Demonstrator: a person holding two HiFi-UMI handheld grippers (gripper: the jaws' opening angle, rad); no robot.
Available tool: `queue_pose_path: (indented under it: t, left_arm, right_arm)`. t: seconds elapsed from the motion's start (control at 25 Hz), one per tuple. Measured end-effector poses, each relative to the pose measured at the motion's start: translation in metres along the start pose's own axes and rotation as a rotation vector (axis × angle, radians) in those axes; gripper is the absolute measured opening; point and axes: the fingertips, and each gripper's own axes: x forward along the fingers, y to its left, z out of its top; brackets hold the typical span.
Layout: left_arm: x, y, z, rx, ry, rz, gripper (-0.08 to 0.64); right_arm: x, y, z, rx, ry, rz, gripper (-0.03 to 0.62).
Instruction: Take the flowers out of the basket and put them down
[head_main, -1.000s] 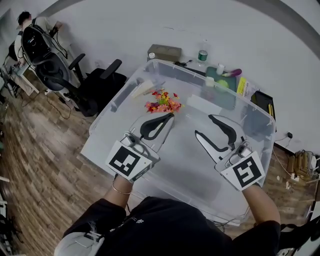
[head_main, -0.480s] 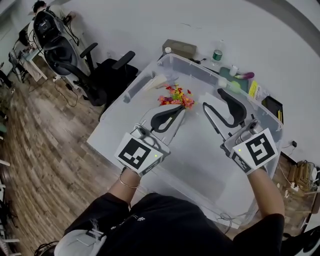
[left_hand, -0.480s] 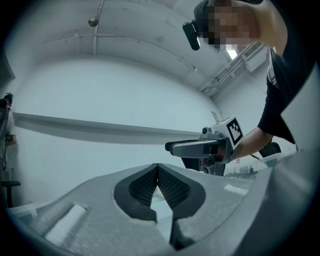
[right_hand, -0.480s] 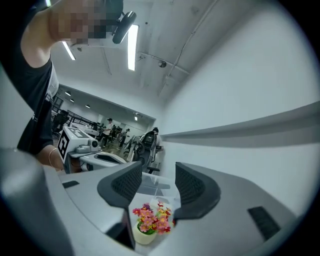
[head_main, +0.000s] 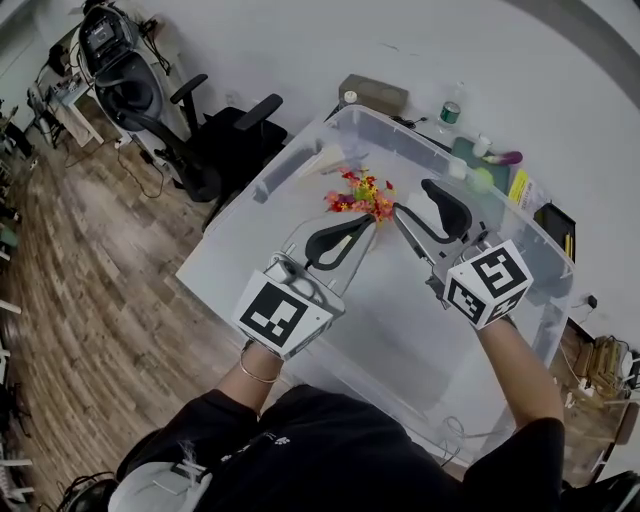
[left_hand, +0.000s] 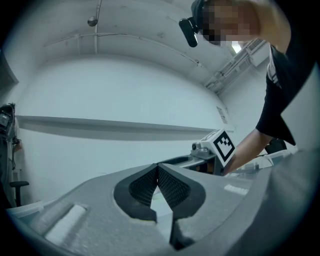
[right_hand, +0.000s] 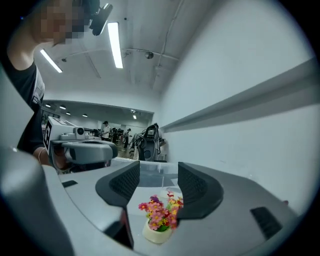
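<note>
In the head view a clear plastic basket (head_main: 262, 188) fills the middle, and the flowers (head_main: 362, 196), a small red, pink and yellow bunch, stand on its floor toward the 12 o'clock end. The left gripper (head_main: 368, 224) reaches in from 7 o'clock with its jaws closed together, tips just beside the bunch at its 6 o'clock side. The right gripper (head_main: 412, 197) comes in from 4 o'clock, tips just beside the flowers at their 3 o'clock side, jaws standing apart. In the left gripper view the left gripper (left_hand: 158, 169) shows its two ribbed pads meeting in a point with nothing between them; the marker cube (left_hand: 220, 145) of the other gripper sits at 2 o'clock. In the right gripper view the right gripper (right_hand: 159, 181) has its jaws about half spread, and they have just been opening. The flowers (right_hand: 161, 214), set in a small cream pot, show low in the gap at 6 o'clock, and neither pad presses on them.
</note>
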Motion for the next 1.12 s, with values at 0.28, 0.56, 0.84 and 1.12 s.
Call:
queue_pose_path:
  t: [0.28,0.56,0.84,1.12]
  left_arm:
    - [0.003,0.0,-0.001,0.031,0.011,-0.001,0.003]
    - [0.007,-0.001,-0.005,0.014,0.037,-0.006,0.003]
    - [0.002,-0.003,0.002,-0.007,0.007,-0.047,0.003]
    - [0.014,0.015,0.001,0.071,0.078,-0.126,0.003]
  right_arm:
    - [0.014,-0.006,-0.054,0.078,0.064,-0.016,0.253]
    - [0.021,-0.006,-0.093,0.107,0.111,-0.02,0.258]
    - [0.032,-0.001,-0.124,0.12,0.148,-0.013,0.271]
    - [0.034,-0.004,-0.142,0.132,0.155,-0.025,0.281]
